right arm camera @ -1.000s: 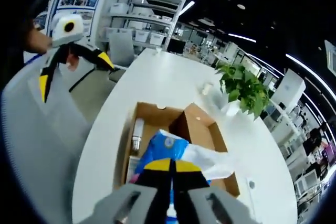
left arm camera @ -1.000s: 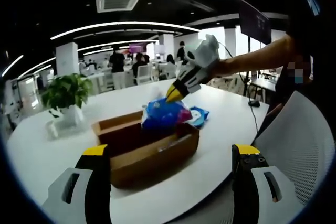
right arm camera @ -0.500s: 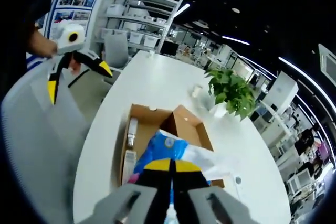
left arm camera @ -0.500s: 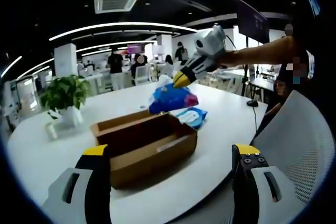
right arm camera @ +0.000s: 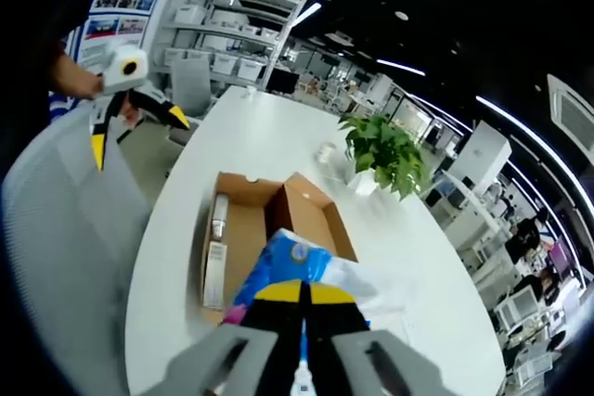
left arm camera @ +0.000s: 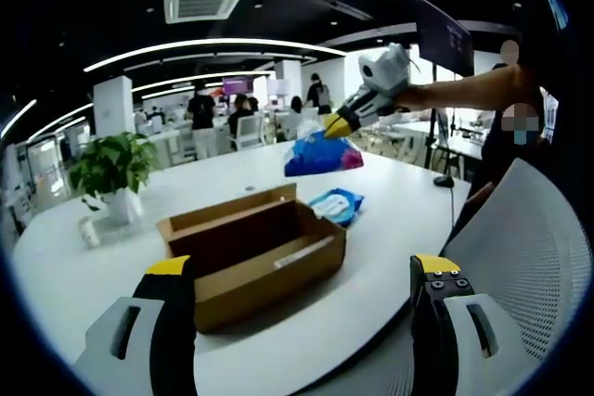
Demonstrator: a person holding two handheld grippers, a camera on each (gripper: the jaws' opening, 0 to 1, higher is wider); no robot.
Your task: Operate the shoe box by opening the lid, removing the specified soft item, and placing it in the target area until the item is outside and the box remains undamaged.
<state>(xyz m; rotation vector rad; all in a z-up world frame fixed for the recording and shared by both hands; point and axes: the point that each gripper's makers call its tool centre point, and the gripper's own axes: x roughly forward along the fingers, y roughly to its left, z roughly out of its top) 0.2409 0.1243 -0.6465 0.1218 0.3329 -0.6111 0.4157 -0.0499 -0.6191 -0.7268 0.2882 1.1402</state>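
Box [left arm camera: 251,252] is open on the surface [left arm camera: 390,229]. Blue soft pack [left arm camera: 322,155] is clamped in the right tool [left arm camera: 336,125], held in the air at 1 o'clock of the box. Left tool [left arm camera: 302,271] is spread wide, empty. Left: pack to be set down.

White table [left arm camera: 390,229] — shoe box [left arm camera: 251,257], blue packet [left arm camera: 336,204], potted plant [left arm camera: 111,173]
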